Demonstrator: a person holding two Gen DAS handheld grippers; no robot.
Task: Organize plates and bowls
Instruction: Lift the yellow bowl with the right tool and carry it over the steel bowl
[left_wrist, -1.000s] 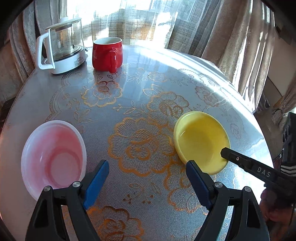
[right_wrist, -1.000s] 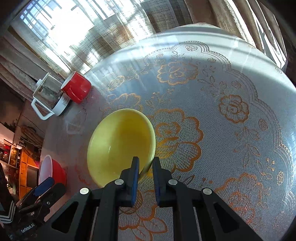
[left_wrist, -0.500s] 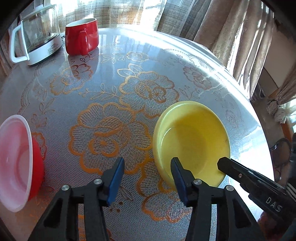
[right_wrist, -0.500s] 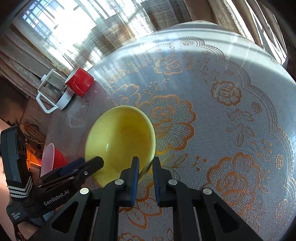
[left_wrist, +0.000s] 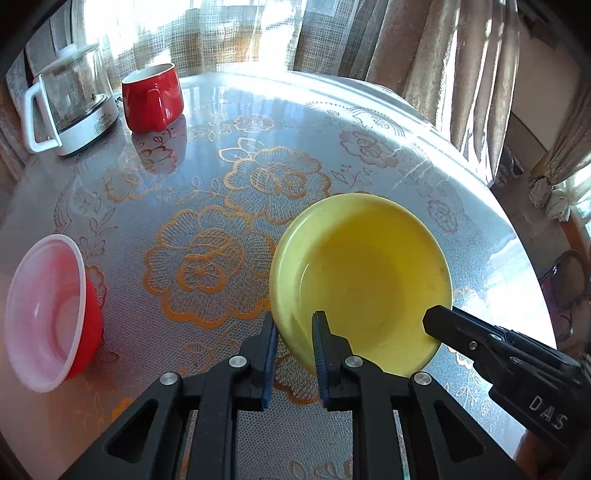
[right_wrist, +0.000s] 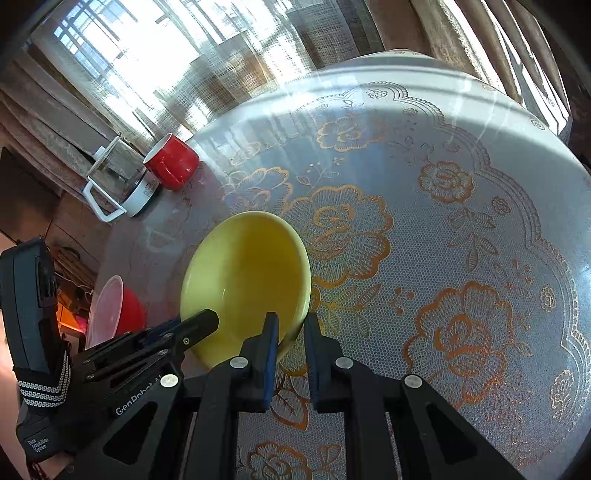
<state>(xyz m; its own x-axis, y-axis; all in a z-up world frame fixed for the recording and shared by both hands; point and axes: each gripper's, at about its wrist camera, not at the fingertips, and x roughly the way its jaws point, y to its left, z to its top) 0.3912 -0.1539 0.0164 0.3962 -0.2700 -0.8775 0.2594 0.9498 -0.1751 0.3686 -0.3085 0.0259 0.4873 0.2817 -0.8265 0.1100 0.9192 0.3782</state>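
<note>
Left claw (left_wrist: 293, 339), jaws just closing, grips yellow bowl (left_wrist: 365, 273) by its near rim; right claw (right_wrist: 290, 341) clamps opposite rim. Bowl empty, tilted off worktop (left_wrist: 207, 177). Left: red bowl (left_wrist: 48, 314), empty. Beyond: red mug (left_wrist: 153, 98), glass kettle (left_wrist: 70, 103).

**Legible markings: three items found**

Right gripper (left_wrist: 436, 325), seen from the left wrist camera: white letters "DAS" on its black body; anything further is cut off at the frame edge.

Left gripper (right_wrist: 201, 325), seen from the right wrist camera: white lettering "GenRobot.A", last characters hidden behind the near finger.

Small white label at the base of the left gripper's dark housing (right_wrist: 37, 445): reads "Data Acquisition System".

Print on the kettle base (left_wrist: 99, 123): too small to read.
</note>
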